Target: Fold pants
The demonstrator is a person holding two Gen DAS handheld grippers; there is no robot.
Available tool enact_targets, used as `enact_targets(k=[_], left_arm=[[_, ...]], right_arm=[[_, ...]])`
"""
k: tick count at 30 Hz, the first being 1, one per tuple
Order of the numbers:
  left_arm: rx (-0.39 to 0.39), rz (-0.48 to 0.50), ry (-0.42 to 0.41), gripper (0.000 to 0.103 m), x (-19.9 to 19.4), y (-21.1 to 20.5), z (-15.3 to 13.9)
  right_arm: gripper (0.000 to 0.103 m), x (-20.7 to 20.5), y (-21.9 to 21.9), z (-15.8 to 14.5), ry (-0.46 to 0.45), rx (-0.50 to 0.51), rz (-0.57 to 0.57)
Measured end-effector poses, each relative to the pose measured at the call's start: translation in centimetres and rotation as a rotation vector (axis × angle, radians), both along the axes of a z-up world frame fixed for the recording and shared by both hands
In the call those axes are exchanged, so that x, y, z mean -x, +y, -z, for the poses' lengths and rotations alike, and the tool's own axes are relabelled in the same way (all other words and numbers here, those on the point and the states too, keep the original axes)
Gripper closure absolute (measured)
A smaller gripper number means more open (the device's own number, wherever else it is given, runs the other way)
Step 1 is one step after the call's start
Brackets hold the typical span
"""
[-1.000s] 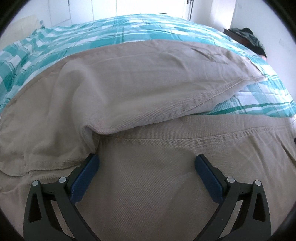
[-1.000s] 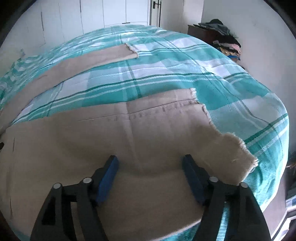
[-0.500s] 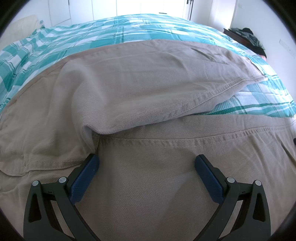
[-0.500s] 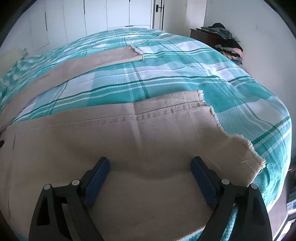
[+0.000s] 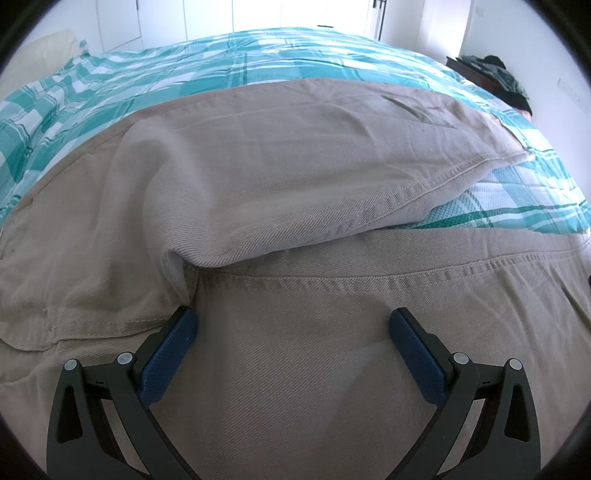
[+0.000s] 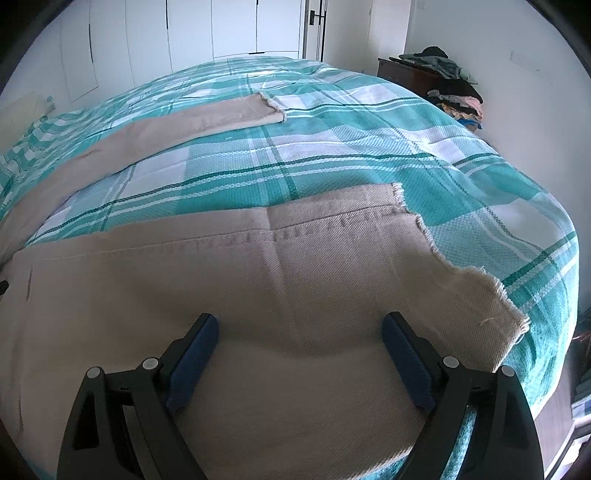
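Note:
Beige pants (image 5: 295, 177) lie spread on a bed, legs apart in a V. In the left wrist view the near leg runs under my left gripper (image 5: 293, 325), which is open and empty just above the cloth near the crotch fold. The far leg stretches away to the right. In the right wrist view my right gripper (image 6: 299, 332) is open and empty above the near leg (image 6: 258, 280), close to its frayed hem (image 6: 480, 280). The far leg's hem (image 6: 266, 107) lies further up the bed.
The bed has a teal and white plaid cover (image 6: 332, 155). A dark dresser with piled clothes (image 6: 443, 77) stands at the right wall. White wardrobe doors (image 6: 221, 29) stand behind the bed. The bed's edge drops off at the right (image 6: 554, 332).
The right gripper's jaws have opened wider and it has drawn back a little from the hem. The left gripper has barely moved.

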State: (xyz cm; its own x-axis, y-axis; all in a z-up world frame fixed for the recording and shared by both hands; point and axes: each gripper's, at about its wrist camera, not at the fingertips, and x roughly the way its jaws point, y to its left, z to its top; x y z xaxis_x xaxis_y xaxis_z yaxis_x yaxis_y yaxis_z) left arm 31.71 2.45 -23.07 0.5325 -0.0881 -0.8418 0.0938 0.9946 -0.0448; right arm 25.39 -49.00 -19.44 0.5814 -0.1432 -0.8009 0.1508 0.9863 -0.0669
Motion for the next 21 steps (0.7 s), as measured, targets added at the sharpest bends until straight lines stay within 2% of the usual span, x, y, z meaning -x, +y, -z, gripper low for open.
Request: enact_targets(k=[3, 5, 7, 12, 14, 15, 17, 18, 19, 21], left_arm=[[0.0, 0.0, 0.0, 0.0, 0.0, 0.0, 0.0], [0.0, 0.0, 0.0, 0.0, 0.0, 0.0, 0.0], [0.0, 0.0, 0.0, 0.0, 0.0, 0.0, 0.0], [0.0, 0.0, 0.0, 0.0, 0.0, 0.0, 0.0], [0.0, 0.0, 0.0, 0.0, 0.0, 0.0, 0.0], [0.0, 0.0, 0.0, 0.0, 0.0, 0.0, 0.0], [0.001, 0.0, 0.002, 0.0, 0.0, 0.0, 0.0], [0.0, 0.0, 0.001, 0.0, 0.1, 0.0, 0.0], [0.0, 0.0, 0.001, 0.0, 0.1, 0.0, 0.0], [0.0, 0.0, 0.001, 0.0, 0.1, 0.0, 0.0]], right_arm=[[0.013, 0.9, 0.9, -1.9, -0.029, 0.003, 0.014], [0.013, 2.0, 2.4, -3.8, -0.069, -0.049, -0.026], [0.013, 2.4, 5.0, -5.1, -0.067, -0.129, -0.11], [0.013, 0.7, 14.3, -5.6, 0.036, -0.506, -0.459], [0.013, -0.8, 18.1, -4.0, 0.146, -0.689, -0.568], [0.013, -1.3, 19.2, -3.0, 0.194, -0.734, -0.586], [0.014, -2.4, 20.3, -1.0, 0.281, -0.703, -0.597], [0.021, -2.7, 19.9, -0.5, 0.288, -0.679, -0.606], [0.029, -2.9, 18.7, -0.4, 0.286, -0.66, -0.61], [0.031, -3.3, 14.0, -0.9, 0.263, -0.599, -0.552]])
